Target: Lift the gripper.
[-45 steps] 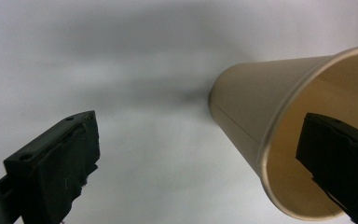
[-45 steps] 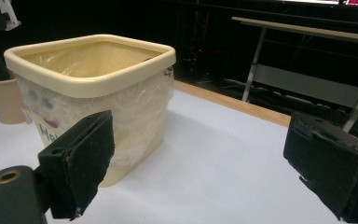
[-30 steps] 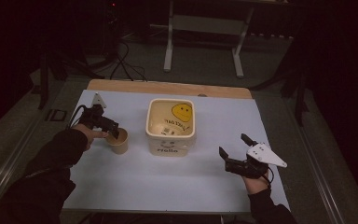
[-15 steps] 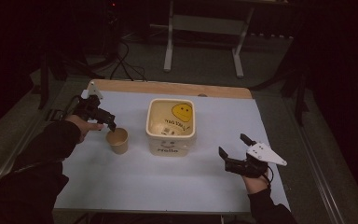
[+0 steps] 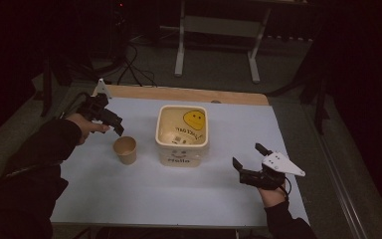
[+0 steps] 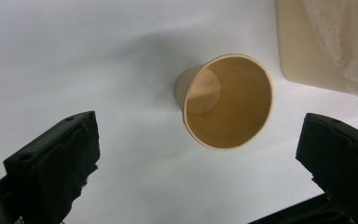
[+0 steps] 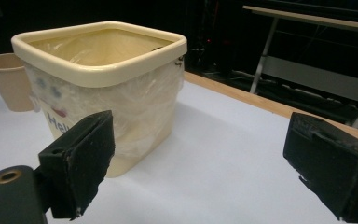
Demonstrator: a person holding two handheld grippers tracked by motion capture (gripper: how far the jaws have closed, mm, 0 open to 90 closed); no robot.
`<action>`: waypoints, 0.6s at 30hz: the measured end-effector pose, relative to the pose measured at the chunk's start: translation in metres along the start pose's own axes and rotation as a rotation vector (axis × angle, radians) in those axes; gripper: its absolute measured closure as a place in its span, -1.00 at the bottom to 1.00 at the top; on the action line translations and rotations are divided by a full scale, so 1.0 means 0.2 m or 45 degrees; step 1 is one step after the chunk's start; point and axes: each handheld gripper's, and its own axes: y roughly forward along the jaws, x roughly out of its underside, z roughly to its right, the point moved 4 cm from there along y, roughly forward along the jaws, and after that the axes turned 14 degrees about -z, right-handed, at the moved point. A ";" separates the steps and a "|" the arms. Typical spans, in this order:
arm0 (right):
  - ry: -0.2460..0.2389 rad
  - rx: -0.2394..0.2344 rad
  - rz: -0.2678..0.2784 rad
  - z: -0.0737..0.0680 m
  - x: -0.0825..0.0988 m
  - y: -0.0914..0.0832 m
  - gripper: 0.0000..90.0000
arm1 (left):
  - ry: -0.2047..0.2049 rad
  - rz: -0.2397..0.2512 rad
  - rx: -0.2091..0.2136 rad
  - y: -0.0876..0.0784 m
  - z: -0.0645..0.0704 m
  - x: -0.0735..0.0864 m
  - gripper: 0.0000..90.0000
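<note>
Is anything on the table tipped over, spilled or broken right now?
Nothing stands out. The paper cup stands upright and empty beside the lined bin, which also sits upright. Both grippers are open, holding nothing.

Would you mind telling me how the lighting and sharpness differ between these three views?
High view: dim and grainy, dark surroundings, only the table lit. Left gripper view: bright, the paper cup sharp with a soft shadow, the near fingers blurred. Right gripper view: the tub fairly crisp, background dark.
</note>
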 end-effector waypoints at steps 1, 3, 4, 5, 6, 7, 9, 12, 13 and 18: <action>0.000 0.000 0.002 0.00 0.00 0.00 -0.81 | 0.018 0.004 -0.001 -0.01 0.00 0.00 -0.99; -0.004 -0.006 0.004 0.00 0.00 0.00 -0.80 | 0.046 0.001 -0.009 -0.01 0.00 0.00 -0.99; -0.003 -0.008 0.002 0.00 0.00 0.00 -0.80 | 0.059 0.004 -0.016 -0.01 0.00 0.00 -0.99; -0.003 -0.008 0.003 0.00 0.00 0.00 -0.80 | 0.075 0.003 -0.011 -0.01 0.01 0.00 -0.99; -0.002 -0.011 0.001 0.00 0.00 0.00 -0.80 | 0.101 -0.008 -0.019 -0.01 0.01 0.01 -0.99; -0.001 -0.012 -0.001 0.00 0.00 0.00 -0.80 | 0.114 -0.010 -0.022 0.00 0.02 0.01 -0.99; -0.004 -0.015 -0.004 -0.01 0.00 0.00 -0.80 | 0.143 -0.012 -0.016 0.00 0.02 0.01 -0.99; -0.007 -0.018 -0.007 -0.01 0.00 0.00 -0.80 | 0.194 -0.011 -0.010 0.00 0.02 0.01 -0.99; -0.009 -0.010 -0.008 -0.01 0.00 0.00 -0.80 | 0.217 -0.017 -0.017 0.00 0.02 0.02 -0.99; -0.011 -0.024 -0.009 -0.01 0.00 0.00 -0.80 | 0.300 -0.007 -0.048 -0.02 0.02 0.03 -0.99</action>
